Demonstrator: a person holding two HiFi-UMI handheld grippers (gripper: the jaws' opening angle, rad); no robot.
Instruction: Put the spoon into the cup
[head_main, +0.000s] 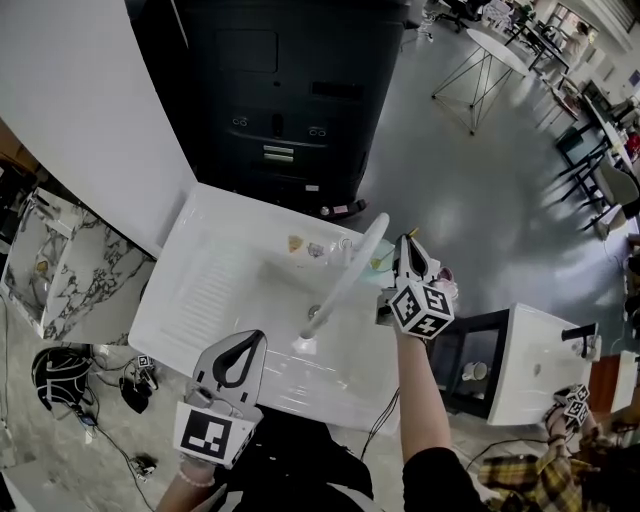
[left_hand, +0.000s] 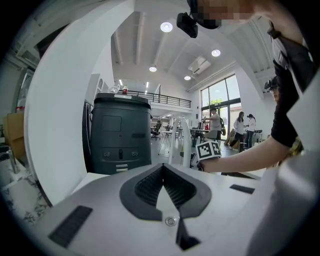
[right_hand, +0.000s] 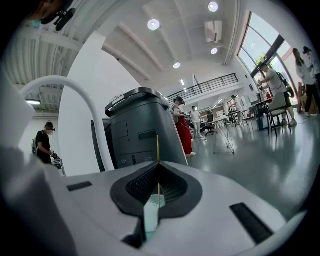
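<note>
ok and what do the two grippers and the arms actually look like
The left gripper and the right gripper have white bodies, with black ribbed pads that outline a teardrop shape. Each carries a cube of black-and-white square markers at its rear. The right arm wears a black sleeve.

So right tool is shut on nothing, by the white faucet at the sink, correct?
Not empty: the right gripper view shows the right tool shut on a thin pale-green piece, apparently the spoon. The rest holds: it is shut, by the white faucet at the sink.
</note>
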